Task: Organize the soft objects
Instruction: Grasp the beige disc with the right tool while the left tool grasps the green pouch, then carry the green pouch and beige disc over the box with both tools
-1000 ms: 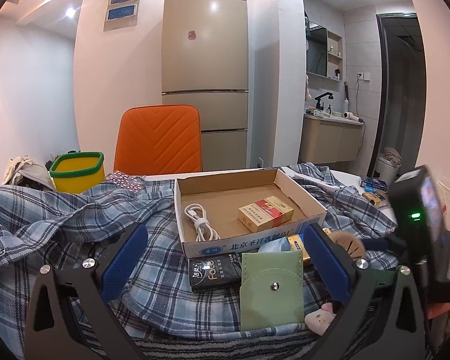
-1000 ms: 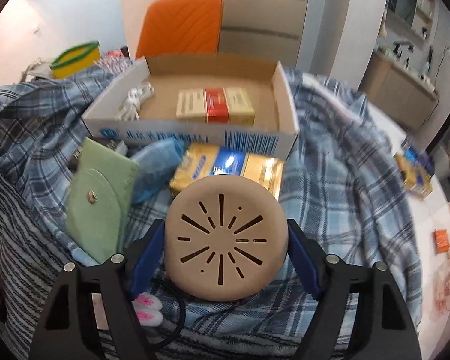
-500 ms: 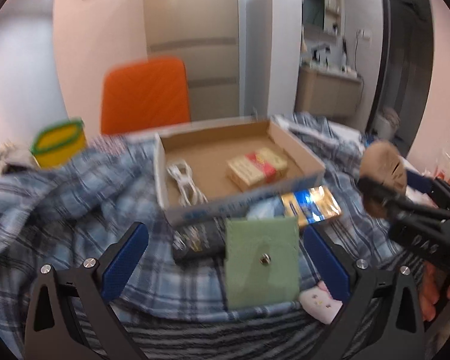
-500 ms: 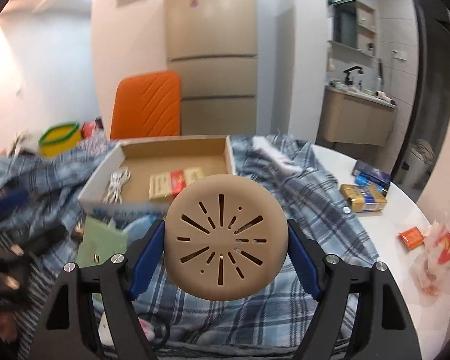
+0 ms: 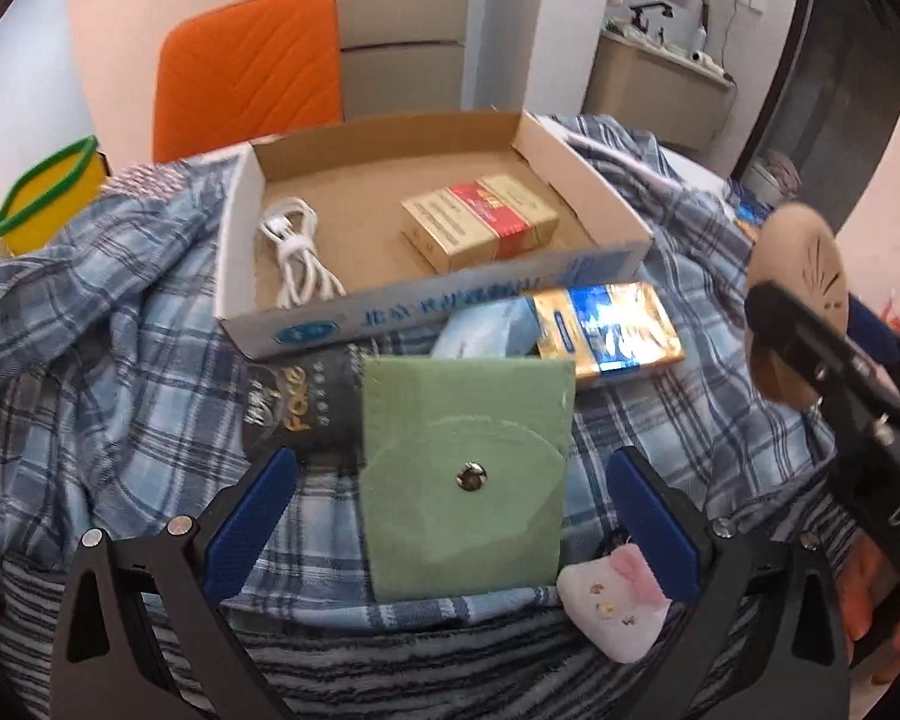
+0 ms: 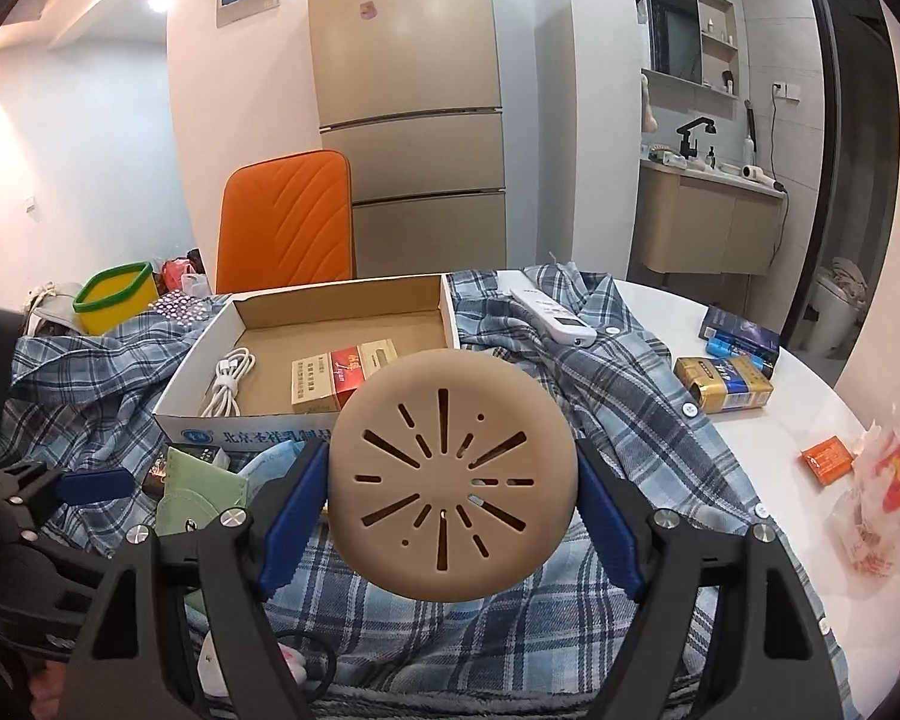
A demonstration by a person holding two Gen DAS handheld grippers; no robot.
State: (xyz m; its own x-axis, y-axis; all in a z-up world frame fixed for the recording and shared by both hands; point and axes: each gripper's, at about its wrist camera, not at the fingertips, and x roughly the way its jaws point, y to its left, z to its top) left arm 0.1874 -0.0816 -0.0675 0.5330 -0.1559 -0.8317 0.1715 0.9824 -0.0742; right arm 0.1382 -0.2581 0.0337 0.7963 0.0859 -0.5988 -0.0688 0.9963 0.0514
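My right gripper (image 6: 453,483) is shut on a round tan disc with slots (image 6: 453,483) and holds it above the plaid shirt (image 6: 618,402), in front of the cardboard box (image 6: 330,324). The disc also shows in the left wrist view (image 5: 798,276). My left gripper (image 5: 450,510) is open, its jaws either side of a green snap pouch (image 5: 465,474) lying on the shirt (image 5: 120,360). A small white and pink plush (image 5: 615,606) lies by the right finger. The box (image 5: 582,204) holds a white cable (image 5: 297,252) and a gold and red pack (image 5: 480,228).
A gold and blue pack (image 5: 612,330), a pale blue packet (image 5: 486,330) and a black sachet (image 5: 300,408) lie in front of the box. More packs (image 6: 723,384), a remote (image 6: 549,312) and a snack bag (image 6: 882,498) lie on the white table at right. Orange chair (image 6: 288,216) and yellow bin (image 6: 114,294) stand behind.
My right gripper has lifted the tan disc up off the shirt and levelled out. My left gripper has tipped down and moved closer over the green pouch.
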